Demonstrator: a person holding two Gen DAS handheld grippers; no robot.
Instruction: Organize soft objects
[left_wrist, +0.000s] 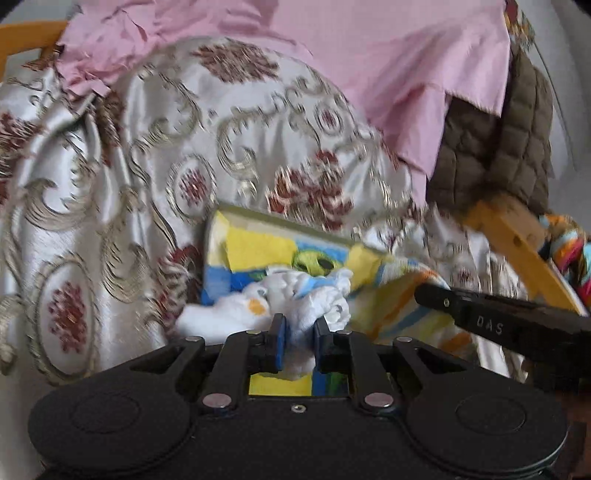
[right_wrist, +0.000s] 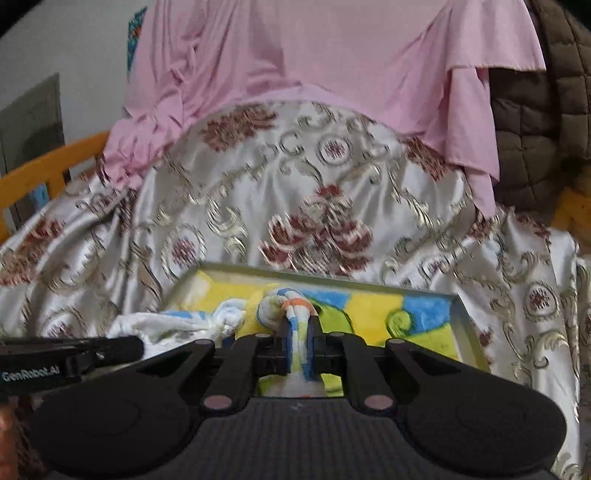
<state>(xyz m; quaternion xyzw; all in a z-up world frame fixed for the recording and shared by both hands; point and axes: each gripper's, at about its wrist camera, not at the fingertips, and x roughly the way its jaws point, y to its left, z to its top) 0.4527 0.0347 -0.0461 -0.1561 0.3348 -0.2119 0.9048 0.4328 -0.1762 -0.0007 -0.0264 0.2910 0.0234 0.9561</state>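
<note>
A big silver cloth (right_wrist: 295, 206) with gold scrolls and dark red flowers fills most of what I see, draped over a seat with an orange wooden frame (right_wrist: 48, 166) showing at its left edge. Over the far part of it hangs a pink sheet (right_wrist: 314, 62), and to the right of that a brown quilted pad (right_wrist: 535, 110) hangs down. In my left view another orange wooden bar (left_wrist: 517, 236) slants at the right, with a bright striped fabric (left_wrist: 569, 251) beyond it. Near me, on the silver cloth, lies a shallow tray (right_wrist: 469, 321) with a pale rim, its floor painted in yellow, blue and green. The soft thing I am handling is a white towel (left_wrist: 288, 299) with blue, yellow and orange stripes, bunched and stretched across the tray from left to right between my two hands. My left gripper (left_wrist: 299, 343) has its jaws narrow, pressing on the white bunched end of the towel at the near left of the tray; a small orange patch shows on the fabric just beyond the pads. My right gripper (right_wrist: 297, 347) is clamped nearly shut on the striped end, which rises in a fold above the fingers (right_wrist: 284, 343) over the middle of the tray. Each gripper's black body shows at the edge of the other's view, the two side by side and near each other.
</note>
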